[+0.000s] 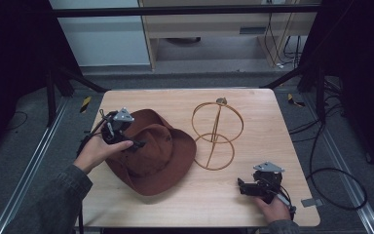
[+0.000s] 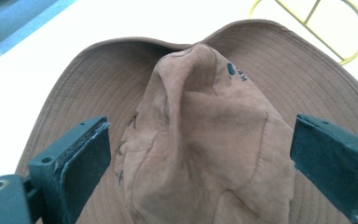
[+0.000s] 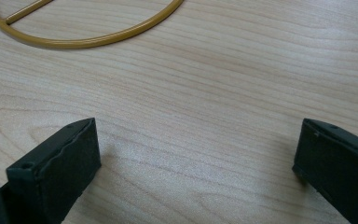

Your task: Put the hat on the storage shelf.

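A brown fabric hat [image 1: 158, 156] lies on the left half of the wooden table [image 1: 253, 102], brim spread flat and its soft crown slumped and creased. In the left gripper view the crown [image 2: 200, 135] rises between the two black jaws, which stand wide apart on either side of it; the pictures do not show either jaw pressing the cloth, so nothing is held. A small dark mark sits high on the crown, too small to read.

The left gripper [image 1: 135, 143] hangs over the hat's 9 o'clock edge in the high view, held by the person's left hand [image 1: 97, 152], whose grey-green sleeve comes in from the bottom left corner.

Just beside the hat at its 3 o'clock stands a gold wire hat stand [image 1: 217, 134]: a flat ring base on the table, an upright ring above it, and a slanting rod through the middle. The hat's brim nearly reaches the base ring; whether they touch cannot be told.

At the table's 5 o'clock corner the right gripper [image 1: 241, 186] sits low over bare wood, held by the right hand [image 1: 272, 208]. Its own view shows the jaws spread wide with only wood grain between them, and an arc of the stand's base ring [image 3: 98, 39] at 11 o'clock, well apart from the jaws
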A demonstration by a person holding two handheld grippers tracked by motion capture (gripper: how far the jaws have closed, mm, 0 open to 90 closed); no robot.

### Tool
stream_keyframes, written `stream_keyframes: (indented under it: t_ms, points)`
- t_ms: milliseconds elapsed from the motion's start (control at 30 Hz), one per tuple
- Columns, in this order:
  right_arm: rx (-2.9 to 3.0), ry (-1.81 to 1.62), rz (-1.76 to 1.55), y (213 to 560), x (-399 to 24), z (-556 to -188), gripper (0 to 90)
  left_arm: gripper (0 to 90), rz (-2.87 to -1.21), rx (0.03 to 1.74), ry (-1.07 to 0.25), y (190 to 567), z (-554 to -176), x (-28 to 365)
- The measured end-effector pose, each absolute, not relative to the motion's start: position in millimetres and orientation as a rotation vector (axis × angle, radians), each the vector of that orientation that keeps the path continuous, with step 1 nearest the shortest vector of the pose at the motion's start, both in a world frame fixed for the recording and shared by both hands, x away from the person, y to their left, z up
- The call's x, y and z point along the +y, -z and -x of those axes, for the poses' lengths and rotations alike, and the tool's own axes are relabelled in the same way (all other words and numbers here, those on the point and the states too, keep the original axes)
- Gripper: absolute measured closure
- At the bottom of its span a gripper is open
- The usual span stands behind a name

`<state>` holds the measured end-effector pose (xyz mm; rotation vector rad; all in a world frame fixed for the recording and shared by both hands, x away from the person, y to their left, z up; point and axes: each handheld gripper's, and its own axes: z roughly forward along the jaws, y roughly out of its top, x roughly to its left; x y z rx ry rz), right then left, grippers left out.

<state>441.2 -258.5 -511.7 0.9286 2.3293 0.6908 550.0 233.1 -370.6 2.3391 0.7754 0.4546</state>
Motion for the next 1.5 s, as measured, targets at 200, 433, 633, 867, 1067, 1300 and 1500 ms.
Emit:
stream_keyframes:
  t_ms: [200, 433, 633, 867, 1067, 1300, 1500]
  points:
    - [2.328, -0.69, -0.927, 511.7, -258.6, -441.3, 0.4, 5.7, -2.385, 0.798, -0.428, 377.9, -561.9, 222.2]
    - [2.33, -0.691, -0.928, 511.7, -258.6, -441.2, 0.4, 11.8, -2.449, 0.816, -0.406, 389.5, -572.7, 213.8]
    - [2.33, -0.691, -0.928, 511.7, -258.6, -441.2, 0.4, 18.5, -2.487, 0.816, -0.381, 395.6, -575.5, 213.7]
    - [2.33, -0.691, -0.929, 511.7, -258.5, -441.2, 0.4, 27.7, -2.506, 0.839, -0.356, 402.5, -577.6, 216.6]
    - [2.33, -0.691, -0.928, 511.7, -258.6, -441.2, 0.4, 49.0, -2.521, 0.843, -0.338, 404.1, -578.6, 218.4]
    - [2.33, -0.69, -0.928, 511.7, -258.6, -441.2, 0.4, 80.8, -2.54, 0.851, -0.305, 405.6, -581.9, 219.6]
    - [2.329, -0.69, -0.928, 511.7, -258.6, -441.2, 0.5, 88.5, -2.496, 0.875, -0.304, 393.7, -579.0, 228.2]
